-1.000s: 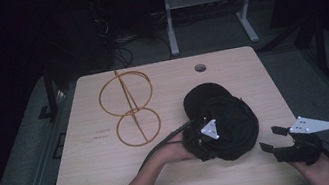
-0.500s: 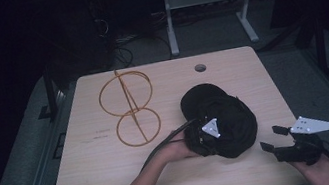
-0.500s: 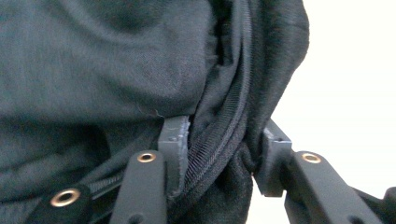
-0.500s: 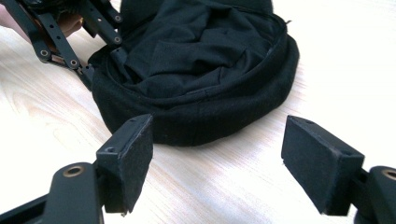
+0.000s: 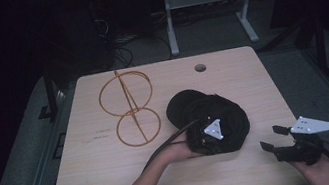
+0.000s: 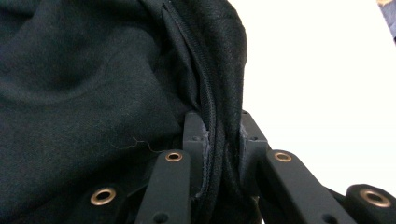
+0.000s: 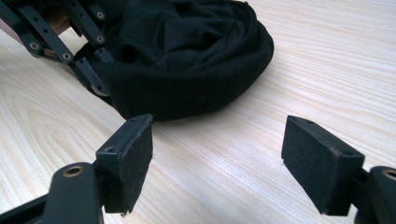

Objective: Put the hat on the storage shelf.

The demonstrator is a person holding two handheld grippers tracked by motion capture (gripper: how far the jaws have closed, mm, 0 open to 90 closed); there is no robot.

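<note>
the left tool (image 6: 217, 140) had just been closing, and its two black jaws were pinched on a seamed fold at the edge of the black cap (image 5: 215, 119) — in the left gripper view the fabric ran up between the pads (image 6: 195, 133), so the cloth was caught, not merely near. in the high view that left tool (image 5: 201, 139) sat at the cap's near-left side, its grey plate over the crown, with the forearm coming in from the lower edge.

outward from there, the cap lay crumpled on the tabletop (image 5: 116, 181), right of centre, its brim end pointing away toward the far-left and its rounded body toward the near-right; so its long axis ran on a diagonal across the wood.

the right tool (image 5: 274, 139) rested near the tabletop's near-right corner with its jaws standing wide and nothing between them. from it the cap lay ahead and to the left — in the right gripper view the cap's (image 7: 187, 60) rolled rim sat just beyond the left pad (image 7: 128, 163), apart from it, with bare wood in the gap. i judged the left hand the nearer, already holding; the free right tool would need to go forward and leftward to reach the opposite rim.

the wire hoop stand (image 5: 129, 109) stood well apart at the far-left.
</note>
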